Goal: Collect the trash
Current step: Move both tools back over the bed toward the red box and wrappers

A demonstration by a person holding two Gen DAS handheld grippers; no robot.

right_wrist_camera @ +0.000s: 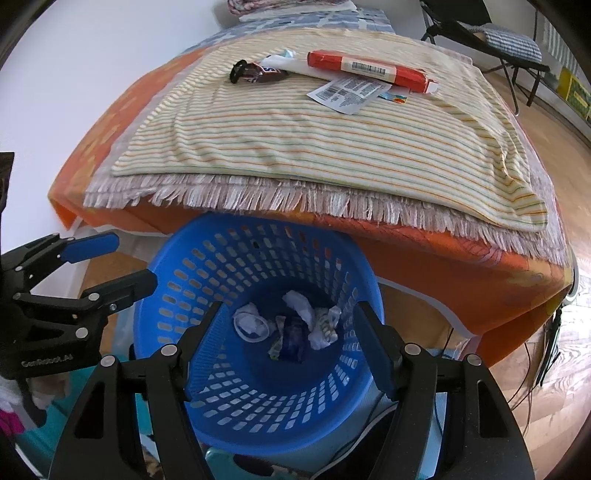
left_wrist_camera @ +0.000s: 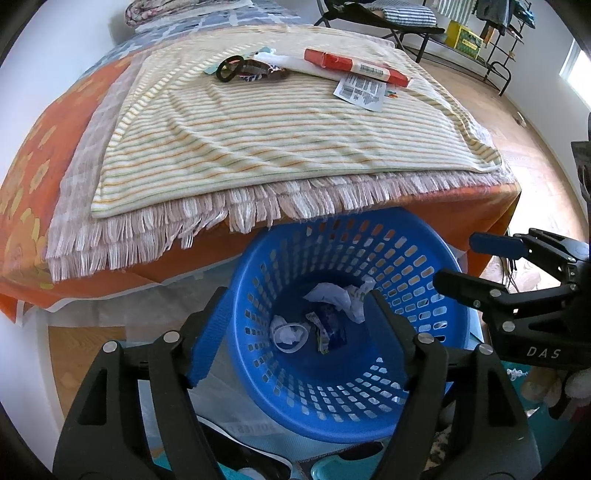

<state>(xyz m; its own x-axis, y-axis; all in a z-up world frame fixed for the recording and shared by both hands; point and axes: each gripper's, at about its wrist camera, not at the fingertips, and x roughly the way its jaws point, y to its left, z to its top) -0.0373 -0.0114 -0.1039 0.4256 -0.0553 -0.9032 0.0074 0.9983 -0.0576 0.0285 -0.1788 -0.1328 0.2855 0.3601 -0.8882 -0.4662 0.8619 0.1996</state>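
Observation:
A blue perforated basket [left_wrist_camera: 424, 254] stands on the floor at the foot of a bed; it also shows in the right wrist view [right_wrist_camera: 177, 266]. Crumpled white paper [left_wrist_camera: 338, 299] and wrappers [right_wrist_camera: 291, 338] lie in its bottom. On the striped towel [left_wrist_camera: 280, 136] lie an orange-red box [left_wrist_camera: 354, 68], a white barcode label [left_wrist_camera: 360, 90], a candy bar wrapper [right_wrist_camera: 264, 73] and a black hair clip [left_wrist_camera: 229, 68]. My left gripper [left_wrist_camera: 295, 328] is open and empty above the basket. My right gripper [right_wrist_camera: 286, 343] is open and empty above it too, beside the left gripper [right_wrist_camera: 110, 262].
The bed has an orange cover [left_wrist_camera: 29, 192] and a fringed blanket [left_wrist_camera: 147, 229]. A white wall [left_wrist_camera: 55, 48] is on the left. A folding chair [left_wrist_camera: 388, 18] and a rack [left_wrist_camera: 491, 33] stand on the wood floor [left_wrist_camera: 517, 122] at the far right.

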